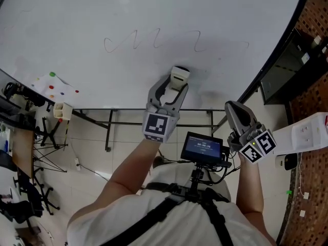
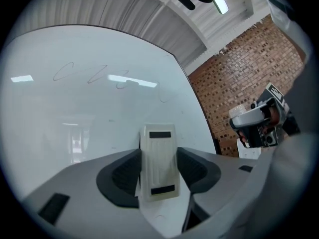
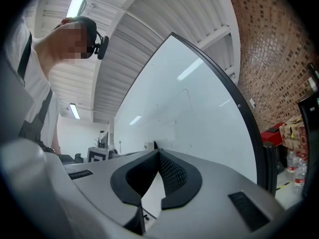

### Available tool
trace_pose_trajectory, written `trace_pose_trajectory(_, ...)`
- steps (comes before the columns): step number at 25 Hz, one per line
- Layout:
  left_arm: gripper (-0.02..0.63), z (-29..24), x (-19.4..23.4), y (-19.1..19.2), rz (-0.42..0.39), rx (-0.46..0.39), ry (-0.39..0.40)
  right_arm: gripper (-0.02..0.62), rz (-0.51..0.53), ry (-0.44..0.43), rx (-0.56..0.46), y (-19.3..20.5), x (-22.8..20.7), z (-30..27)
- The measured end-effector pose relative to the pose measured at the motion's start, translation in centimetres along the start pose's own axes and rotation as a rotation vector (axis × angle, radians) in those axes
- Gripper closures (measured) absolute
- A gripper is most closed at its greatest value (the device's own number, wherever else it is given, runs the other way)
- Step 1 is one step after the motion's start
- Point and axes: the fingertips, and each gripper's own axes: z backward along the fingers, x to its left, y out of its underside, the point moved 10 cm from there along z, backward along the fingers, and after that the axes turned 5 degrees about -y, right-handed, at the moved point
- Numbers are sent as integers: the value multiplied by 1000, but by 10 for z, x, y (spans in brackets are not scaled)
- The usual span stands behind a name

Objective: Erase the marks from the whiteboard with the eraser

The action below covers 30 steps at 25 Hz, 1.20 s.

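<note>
A large whiteboard (image 1: pixel 102 14) fills the upper head view, with a thin wavy pen line (image 1: pixel 154 39) across its middle. My left gripper (image 1: pixel 177 81) is shut on a cream-white eraser (image 1: pixel 180 77), whose far end is close to or against the board's lower part, below the line. In the left gripper view the eraser (image 2: pixel 158 161) stands lengthwise between the dark pads (image 2: pixel 124 176), and faint marks (image 2: pixel 89 73) show higher on the board. My right gripper (image 1: pixel 234 111) is shut and empty, held low to the right, off the board; the right gripper view shows its fingertips (image 3: pixel 167 171) meeting.
The whiteboard's dark frame (image 1: pixel 279 45) curves down the right. A brick wall (image 1: pixel 315 14) lies beyond it. A chest-mounted screen (image 1: pixel 204 147) sits between my arms. A white sheet with coloured dots (image 1: pixel 54 86) and a small cup (image 1: pixel 61 110) are at the board's lower left.
</note>
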Motion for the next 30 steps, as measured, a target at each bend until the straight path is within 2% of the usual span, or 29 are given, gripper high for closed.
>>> trace_pose_trajectory(3,350,15,27,-7,33,-13,-88,592,3,-3,-7,-2,-1,-2)
trace_pose_trajectory(7,350,38,64,-19,24,-41,-279,592,2,-19,-7,0,2,-6)
trace_pose_trajectory(9,348,40,66,-23,22,-40,-321,592,4,-25,-6,0,3,-7)
trace_pose_trajectory(11,350,35,57,-24,24,-29,-298,592,4,-25,-7,-1,4,-6)
trace_pose_trajectory(15,350,11,27,-18,-46,-1,-151,592,7,-9,-7,-2,1,-2)
trace_pose_trajectory(19,350,-2,19,-13,-63,-11,-135,592,5,-4,-8,3,-2,0)
trace_pose_trajectory(23,350,-19,-5,-4,-86,-3,-34,592,-7,11,-8,8,-4,4)
trace_pose_trajectory(30,350,-21,-28,-9,-74,-4,-37,592,-27,27,-8,11,-2,21)
